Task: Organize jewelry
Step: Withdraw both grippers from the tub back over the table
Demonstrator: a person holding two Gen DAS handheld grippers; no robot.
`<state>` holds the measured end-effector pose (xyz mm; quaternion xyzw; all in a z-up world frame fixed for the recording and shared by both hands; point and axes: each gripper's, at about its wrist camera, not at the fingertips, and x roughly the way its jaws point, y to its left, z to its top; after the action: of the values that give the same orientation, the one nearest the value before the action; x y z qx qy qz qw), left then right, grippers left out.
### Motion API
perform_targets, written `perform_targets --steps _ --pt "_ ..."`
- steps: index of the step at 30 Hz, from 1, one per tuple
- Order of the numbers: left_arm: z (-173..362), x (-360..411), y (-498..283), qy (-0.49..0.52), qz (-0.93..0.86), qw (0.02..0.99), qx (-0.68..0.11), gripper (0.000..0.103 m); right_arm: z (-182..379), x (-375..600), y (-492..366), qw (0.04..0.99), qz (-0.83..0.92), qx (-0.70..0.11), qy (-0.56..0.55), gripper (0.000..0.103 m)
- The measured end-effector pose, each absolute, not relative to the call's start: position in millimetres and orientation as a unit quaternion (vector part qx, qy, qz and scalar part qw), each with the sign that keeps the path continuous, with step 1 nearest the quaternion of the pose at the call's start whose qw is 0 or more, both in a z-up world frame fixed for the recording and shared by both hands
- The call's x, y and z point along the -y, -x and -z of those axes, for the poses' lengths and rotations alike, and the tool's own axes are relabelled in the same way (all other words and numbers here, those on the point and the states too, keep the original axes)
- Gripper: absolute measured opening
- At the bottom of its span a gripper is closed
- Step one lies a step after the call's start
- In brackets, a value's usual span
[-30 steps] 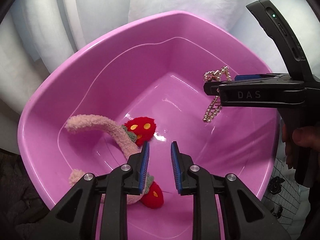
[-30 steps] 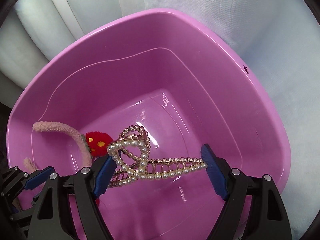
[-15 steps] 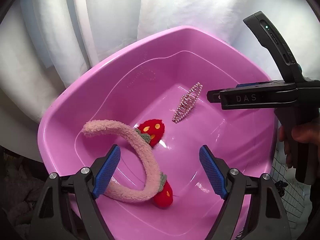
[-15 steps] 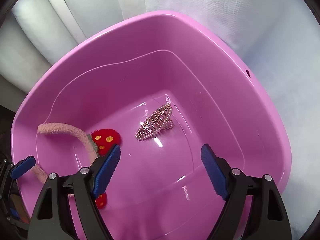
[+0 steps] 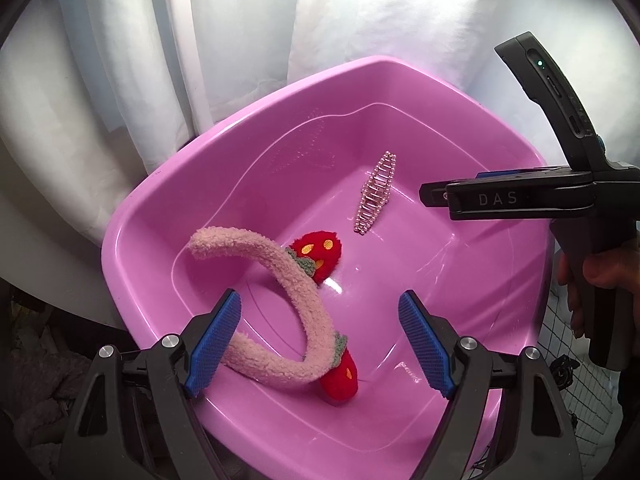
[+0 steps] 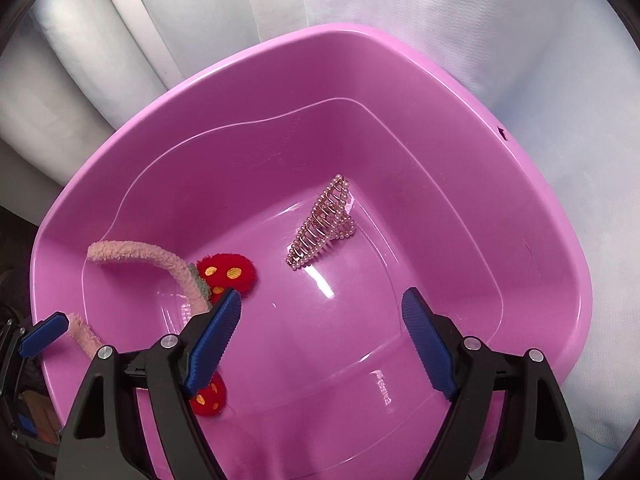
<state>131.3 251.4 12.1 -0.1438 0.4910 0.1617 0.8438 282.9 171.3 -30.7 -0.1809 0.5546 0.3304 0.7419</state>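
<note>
A pink plastic basin (image 5: pixel 168 184) (image 6: pixel 520 184) holds a fuzzy pink headband with red strawberry ends (image 5: pixel 308 300) (image 6: pixel 160 258) and a pearl hair clip (image 5: pixel 376 198) (image 6: pixel 324 224). The clip lies flat on the basin floor toward the far side. My left gripper (image 5: pixel 320 340) is open and empty above the near rim, over the headband. My right gripper (image 6: pixel 320 340) is open and empty above the basin, nearer than the clip; it also shows from the side in the left wrist view (image 5: pixel 508 198). One left gripper pad (image 6: pixel 44 334) shows in the right wrist view.
White draped cloth (image 5: pixel 240 40) (image 6: pixel 480 40) surrounds the basin at the back and right. A dark wire grid with small dark items (image 5: pixel 568 368) lies to the right of the basin. Dark clutter (image 5: pixel 24 360) sits at the lower left.
My right gripper opened and the pearl clip dropped onto the basin floor. My left gripper opened off the headband. Both grippers have pulled back and up from the basin.
</note>
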Motion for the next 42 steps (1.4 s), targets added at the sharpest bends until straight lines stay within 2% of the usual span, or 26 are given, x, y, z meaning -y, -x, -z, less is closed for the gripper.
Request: perform_targets --steps 17,23,32,42 --pt "-33.8 -244.6 -95.6 0.14 -0.161 0.857 -0.469 0.08 -4.3 -146.0 -256.7 0.773 -0.333 -0.52 0.149 0.079" --pt "-44.7 -240.7 -81.8 0.122 -0.174 0.867 -0.45 0.08 -16.2 -115.4 -224.3 0.798 -0.331 -0.494 0.097 0.079" --pt "-60.4 -215.6 -70.9 0.089 -0.14 0.892 -0.42 0.084 -26.1 -42.0 -165.1 0.848 -0.292 -0.443 0.02 0.079" --pt "-63.9 -145.5 -71.3 0.077 -0.061 0.91 -0.402 0.09 -6.0 88.6 -103.2 0.882 -0.195 -0.427 -0.038 0.08"
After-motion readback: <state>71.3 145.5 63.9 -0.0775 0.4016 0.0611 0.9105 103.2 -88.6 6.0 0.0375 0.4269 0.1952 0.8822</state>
